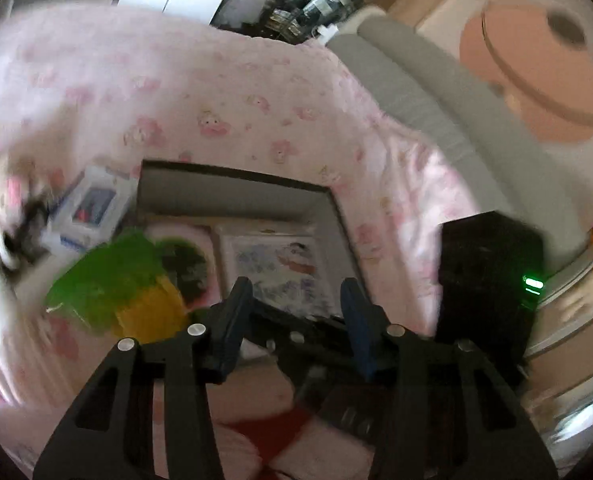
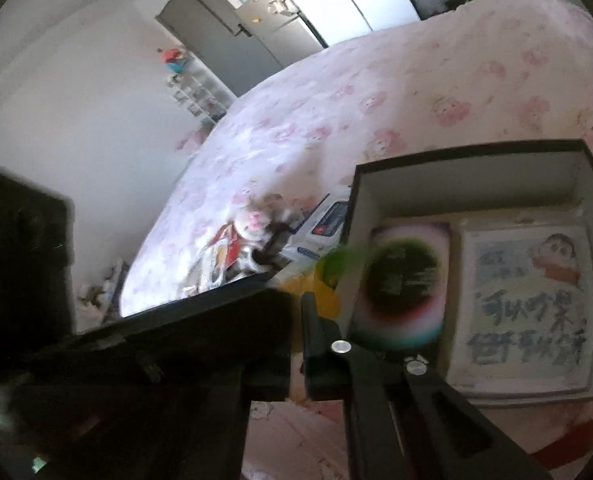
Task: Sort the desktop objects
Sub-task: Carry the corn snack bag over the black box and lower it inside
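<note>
A grey open box (image 1: 232,196) with a dark rim lies on the pink patterned cloth; it also shows in the right wrist view (image 2: 468,184). Inside lie a cartoon card (image 1: 284,264) (image 2: 524,304) and a pink packet with a dark disc (image 2: 408,280). A green and yellow bag (image 1: 112,288) hangs over the box's left edge. My left gripper (image 1: 296,300) is open just above the box's near side. My right gripper (image 2: 296,320) is shut on a flat black thing (image 2: 168,328), left of the box.
A white and blue packet (image 1: 92,204) and a blurred pile of small items (image 2: 252,240) lie left of the box. A black device with a green light (image 1: 492,280) stands to the right. A grey padded edge (image 1: 416,80) borders the cloth.
</note>
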Tool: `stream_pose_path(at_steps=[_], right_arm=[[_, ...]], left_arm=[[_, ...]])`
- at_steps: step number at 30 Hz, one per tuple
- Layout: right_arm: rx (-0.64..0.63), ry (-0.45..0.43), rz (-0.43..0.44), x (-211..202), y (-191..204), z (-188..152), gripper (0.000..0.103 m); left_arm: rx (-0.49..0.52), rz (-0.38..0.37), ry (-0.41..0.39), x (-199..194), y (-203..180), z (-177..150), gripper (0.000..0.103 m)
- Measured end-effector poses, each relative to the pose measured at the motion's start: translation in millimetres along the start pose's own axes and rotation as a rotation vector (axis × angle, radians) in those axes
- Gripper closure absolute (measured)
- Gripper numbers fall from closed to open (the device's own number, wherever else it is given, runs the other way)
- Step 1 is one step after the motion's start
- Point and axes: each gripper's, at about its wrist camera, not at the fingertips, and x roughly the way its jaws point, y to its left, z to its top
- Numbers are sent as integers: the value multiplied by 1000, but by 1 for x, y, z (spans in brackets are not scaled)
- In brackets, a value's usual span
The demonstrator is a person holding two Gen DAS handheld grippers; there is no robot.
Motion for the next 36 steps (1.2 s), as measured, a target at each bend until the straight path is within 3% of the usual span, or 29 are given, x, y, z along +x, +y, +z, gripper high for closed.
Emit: stream_pose_path(at_steps=[4, 11, 17, 21, 24, 30, 36], right_arm=[[44, 53, -46, 11, -32, -3, 98], [50, 120, -117, 27, -66, -4, 93], [45, 160, -209, 29, -85, 11, 84], [105, 174, -175, 38, -108, -1, 81], [177, 231, -133, 53, -120, -14, 81], [215, 273, -92, 67, -127, -20, 81], [211, 275, -132, 69, -129, -24, 81]], left_arm=[[-8, 90, 68, 39, 5, 0, 58], [-94, 105, 91, 42, 45, -17, 58], [-112, 132, 125, 61, 55, -22, 56], [-156, 148, 157, 83, 63, -20, 52], [-192, 145, 194, 98, 68, -20, 51], [-175, 174, 192, 103, 62, -18, 45], [-166, 133, 196, 102, 58, -18, 44]])
